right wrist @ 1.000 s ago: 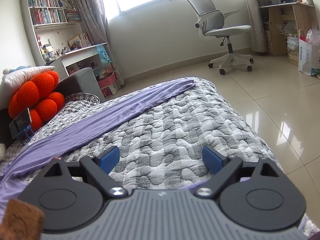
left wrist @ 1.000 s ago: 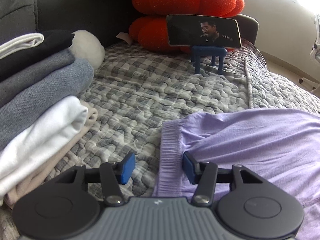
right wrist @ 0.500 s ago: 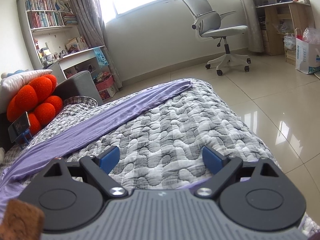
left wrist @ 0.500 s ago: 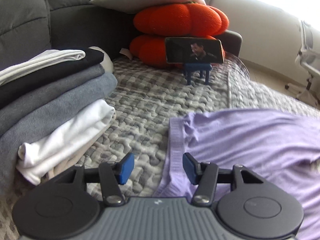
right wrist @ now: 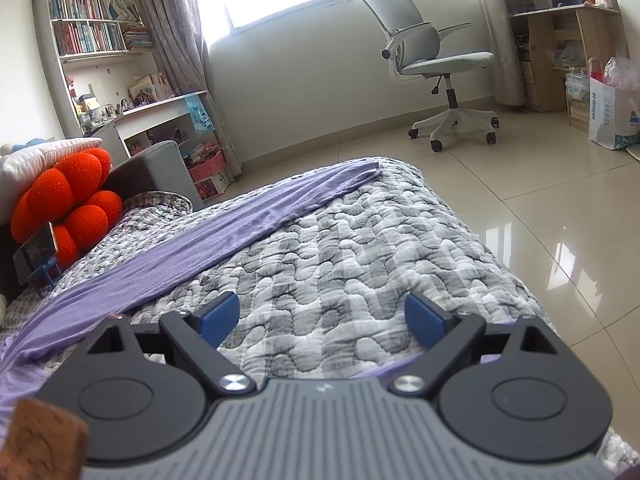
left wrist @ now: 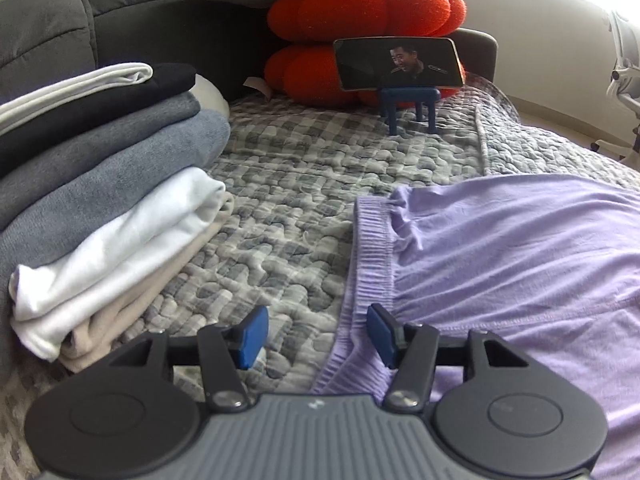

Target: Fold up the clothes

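Since the earlier frame the left gripper (left wrist: 316,334) has drawn back and swung along the bed (left wrist: 304,184), so more of the folded stack (left wrist: 108,200) now shows to the left of its jaws; the right gripper (right wrist: 320,318) has kept its place.

Bed: quilted grey cover, carrying everything noted below.

Lavender trousers (left wrist: 520,272): spread flat, waistband (left wrist: 370,248) running up from just ahead of the left jaws and a little to their right, one long leg stretching ahead and to the left of the right jaws. Not yet folded.

Folded stack: six or so garments, just left of the left jaws, apart from the trousers.

Phone on its blue stand (left wrist: 400,62): well ahead of the left jaws, before an orange cushion (left wrist: 360,12).

Left jaws: about half open, nothing between the pads, hovering over the waistband edge. Right jaws: wide, empty, over bare quilt.

Risk: closing here would likely catch only the waistband's upper layer, or pinch the quilt with it, dragging the cover. A sweep leftward could topple the stack.
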